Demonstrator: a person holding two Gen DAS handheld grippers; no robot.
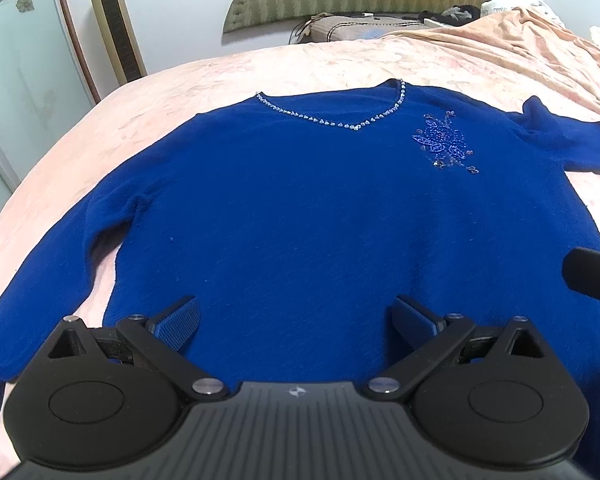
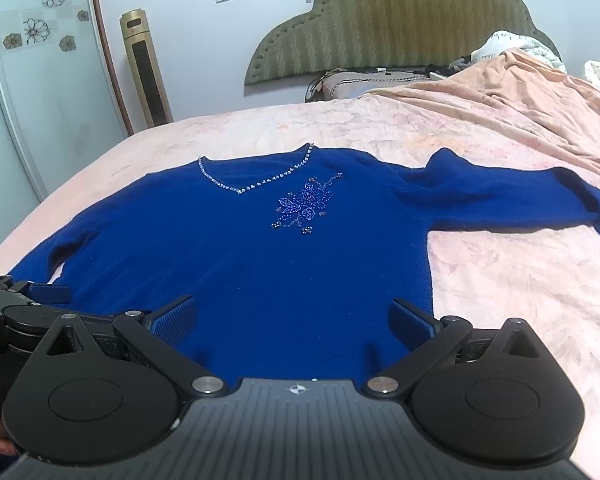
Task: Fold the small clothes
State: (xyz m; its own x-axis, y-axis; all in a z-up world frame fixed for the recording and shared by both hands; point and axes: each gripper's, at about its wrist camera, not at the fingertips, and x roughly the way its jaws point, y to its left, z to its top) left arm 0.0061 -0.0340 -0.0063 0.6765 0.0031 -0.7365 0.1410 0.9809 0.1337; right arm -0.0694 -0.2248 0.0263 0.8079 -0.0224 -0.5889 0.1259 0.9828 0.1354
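Both claws, left claw (image 1: 296, 320) and right claw (image 2: 294, 320), hover spread wide over a blue sweater's (image 1: 300, 200) hem, flat on the pink bed (image 2: 520, 280).

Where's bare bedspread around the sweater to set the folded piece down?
Bare pink bedspread lies right of the blue sweater, below its outstretched right sleeve, and beyond the neckline toward the headboard. Far right is crowded: rumpled peach blanket.
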